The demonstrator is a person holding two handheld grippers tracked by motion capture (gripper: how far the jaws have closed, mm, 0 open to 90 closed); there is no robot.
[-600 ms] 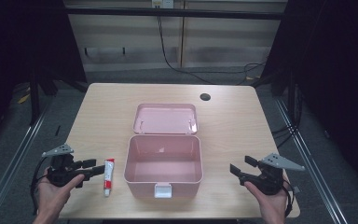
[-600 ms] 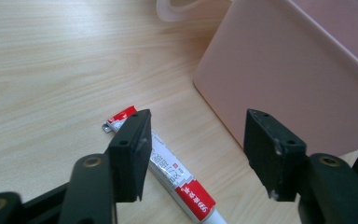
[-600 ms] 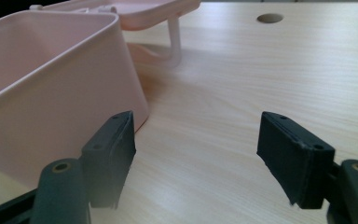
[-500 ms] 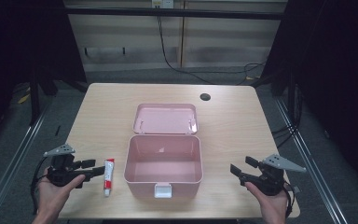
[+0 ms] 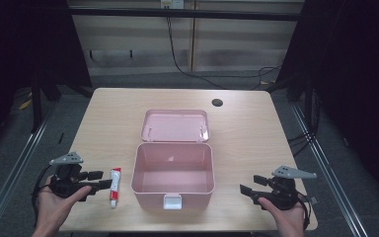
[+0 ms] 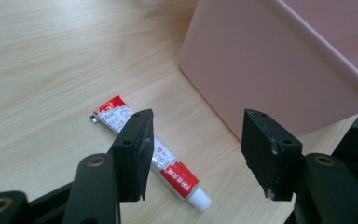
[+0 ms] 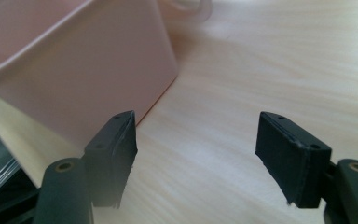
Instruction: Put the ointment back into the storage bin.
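Note:
An open pink box [image 5: 173, 174] stands near the table's front edge, its lid [image 5: 174, 125] folded back flat behind it; the inside looks bare. A red and white tube [image 5: 114, 186] lies just left of the box, cap toward the front. My left gripper [image 5: 98, 179] is open, its jaws just left of the tube and pointing at it. In the left gripper view the tube [image 6: 151, 153] lies below and between the jaws, beside the box wall [image 6: 270, 70]. My right gripper [image 5: 249, 185] is open, right of the box, nothing in it. Its view shows the box wall [image 7: 74, 70] at left.
The wooden table [image 5: 246, 133] has a round cable hole [image 5: 217, 102] at the back right. Bare wood surrounds the box on the right and behind. Dark metal rails [image 5: 325, 163] run along both sides of the table, and cables hang behind it.
The left gripper has edged slightly toward the tube. The right gripper, the box and the tube have stayed put.

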